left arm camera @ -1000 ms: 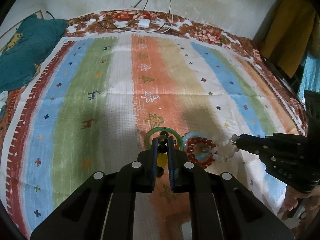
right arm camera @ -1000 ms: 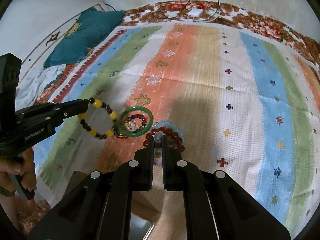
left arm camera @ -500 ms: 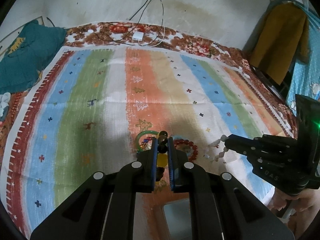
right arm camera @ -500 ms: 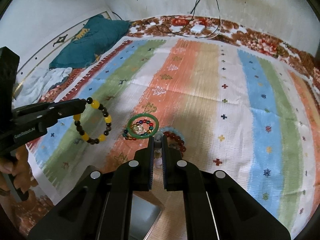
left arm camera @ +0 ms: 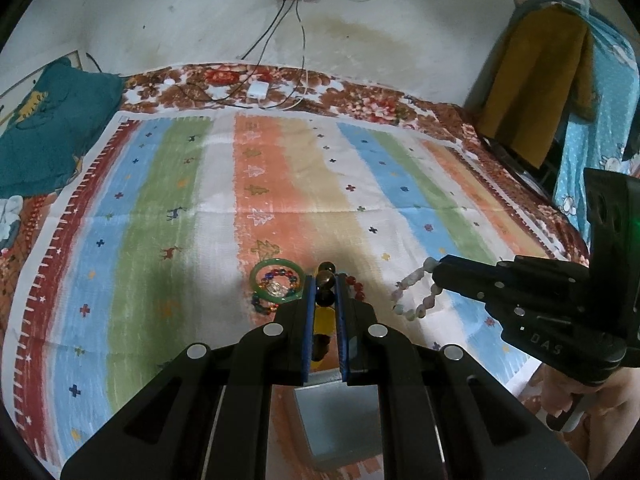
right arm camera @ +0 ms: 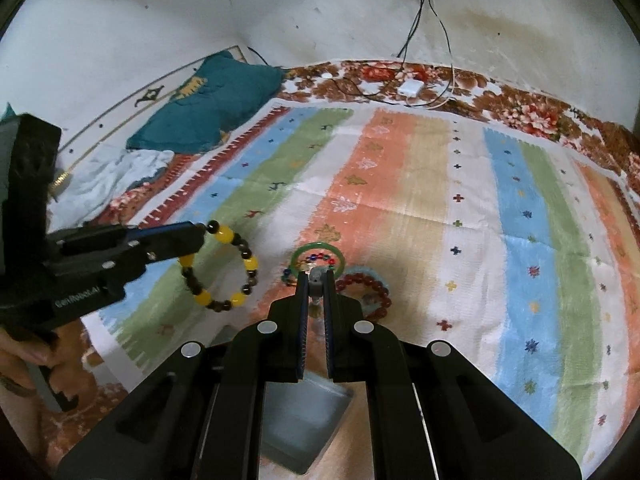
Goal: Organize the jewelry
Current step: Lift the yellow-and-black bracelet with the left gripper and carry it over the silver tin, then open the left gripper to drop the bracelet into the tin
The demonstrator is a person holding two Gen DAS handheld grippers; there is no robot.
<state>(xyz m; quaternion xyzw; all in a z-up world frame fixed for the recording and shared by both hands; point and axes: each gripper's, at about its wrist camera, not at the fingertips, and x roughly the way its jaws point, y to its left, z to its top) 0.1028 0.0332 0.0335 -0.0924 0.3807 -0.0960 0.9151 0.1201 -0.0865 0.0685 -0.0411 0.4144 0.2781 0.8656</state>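
Observation:
My left gripper (left arm camera: 324, 278) is shut on a bracelet of yellow and dark beads (right arm camera: 220, 268), which hangs in a loop above the striped cloth (left arm camera: 160, 240). My right gripper (right arm camera: 316, 276) is shut on a pale bead bracelet (left arm camera: 416, 296), also lifted off the cloth. On the cloth between them lie a green bangle (left arm camera: 276, 280) with a multicoloured bead bracelet (left arm camera: 264, 306) partly inside it. Beside it is a red bead bracelet (right arm camera: 366, 292) ringed by a light blue one. A grey box (right arm camera: 304, 420) sits below both grippers at the near edge.
A teal cloth (left arm camera: 48, 136) lies at the far left of the bed. Black cables and a white charger (left arm camera: 258, 90) rest on the floral sheet at the back. A mustard garment (left arm camera: 540, 88) hangs at the right. A person's hand (right arm camera: 24, 356) grips the left tool's handle.
Both grippers have risen and drawn back from the jewelry pile, each carrying its bracelet. The grey box has come into view beneath them.

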